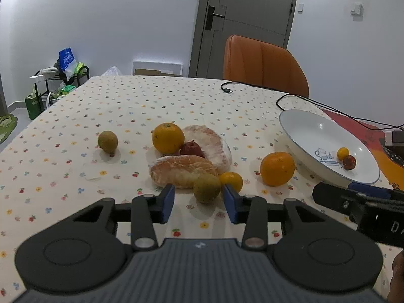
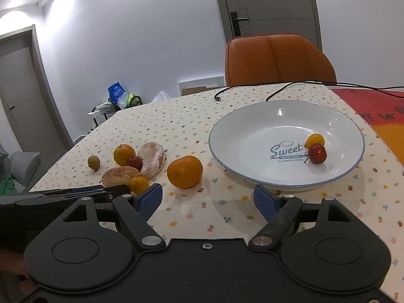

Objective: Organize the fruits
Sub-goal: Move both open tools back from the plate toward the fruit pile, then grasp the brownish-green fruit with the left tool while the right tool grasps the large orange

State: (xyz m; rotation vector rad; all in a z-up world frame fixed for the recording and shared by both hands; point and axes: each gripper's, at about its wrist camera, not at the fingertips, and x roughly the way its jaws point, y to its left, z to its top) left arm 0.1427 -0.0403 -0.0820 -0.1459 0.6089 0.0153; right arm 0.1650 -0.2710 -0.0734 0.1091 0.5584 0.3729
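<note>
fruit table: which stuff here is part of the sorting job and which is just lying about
For the job: plate, holding a small yellow fruit and small red fruit; large orange; peeled pomelo pieces; green-brown fruit.

Lying about: black cables, orange chair, red cloth.

White, blue-rimmed plate (image 2: 252, 126) on a cream, flower-dotted tablecloth (image 1: 176, 101); orange chair (image 2: 277, 58); blue-padded black tool (image 1: 199, 202).

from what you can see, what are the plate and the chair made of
Plate: likely glazed ceramic, glossy white with light glints, a blue rim line and printed lettering. Chair: seemingly leather or faux leather, smooth orange upholstery with a soft sheen and stitched seams.
</note>
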